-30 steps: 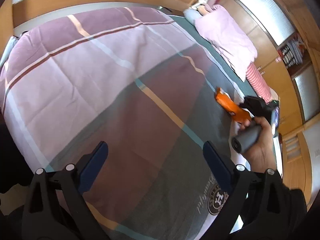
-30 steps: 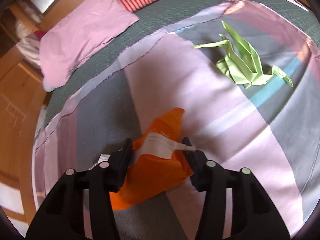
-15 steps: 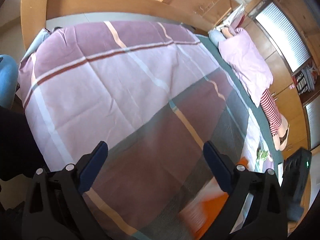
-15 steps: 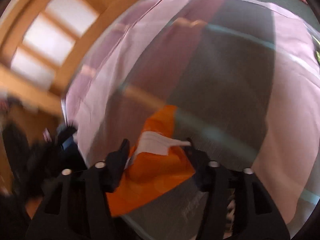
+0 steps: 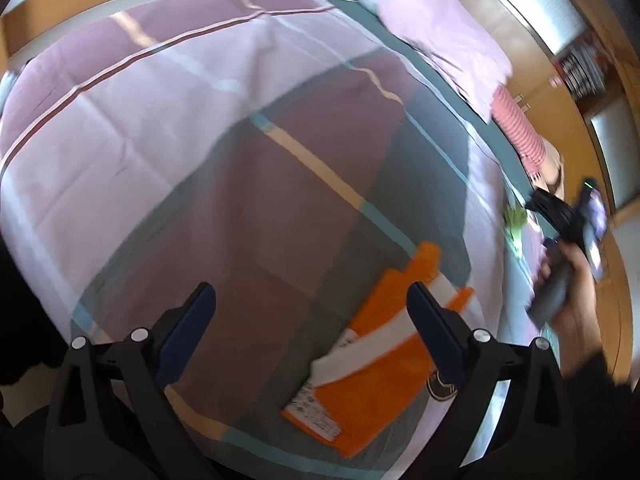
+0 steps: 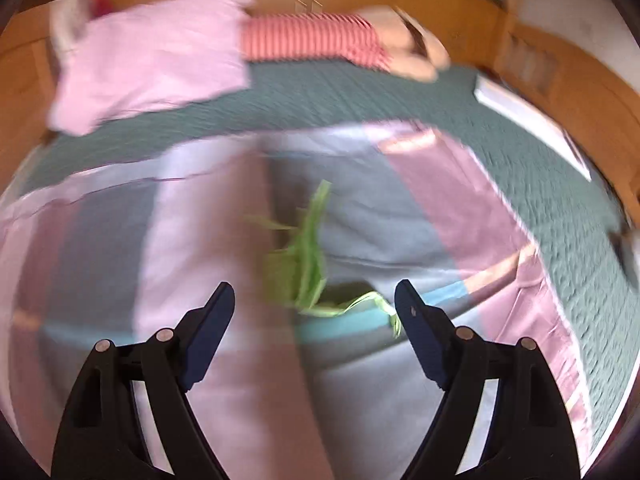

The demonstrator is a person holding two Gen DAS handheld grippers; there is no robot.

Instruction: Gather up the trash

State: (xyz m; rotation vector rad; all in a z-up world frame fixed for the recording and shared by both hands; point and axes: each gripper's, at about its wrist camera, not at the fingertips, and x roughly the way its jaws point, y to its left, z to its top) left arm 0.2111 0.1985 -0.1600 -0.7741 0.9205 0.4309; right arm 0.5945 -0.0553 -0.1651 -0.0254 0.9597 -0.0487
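An orange wrapper [image 5: 380, 344] with a white band lies flat on the plaid bedspread [image 5: 200, 128], just inside the right finger of my left gripper [image 5: 312, 304], which is open and empty above it. A green folded-paper crane [image 6: 308, 264] lies blurred on the bedspread ahead of my right gripper [image 6: 314, 300]. The right gripper's jaws are opening and the crane's lower edge shows between them, apart from both pads. In the left wrist view the right gripper [image 5: 560, 216] is held in a hand at the right edge, beside the green crane [image 5: 514, 224].
A pink pillow [image 6: 152, 60] and a red-striped soft toy [image 6: 320, 36] lie at the far side on a green quilt [image 6: 360, 92]. A white book [image 6: 528, 120] lies at the right. Wooden cupboards [image 5: 568, 92] run behind the bed.
The right gripper let go of the orange wrapper, which now lies on the bedspread near the left gripper. The right gripper opened and swung back over the green crane.
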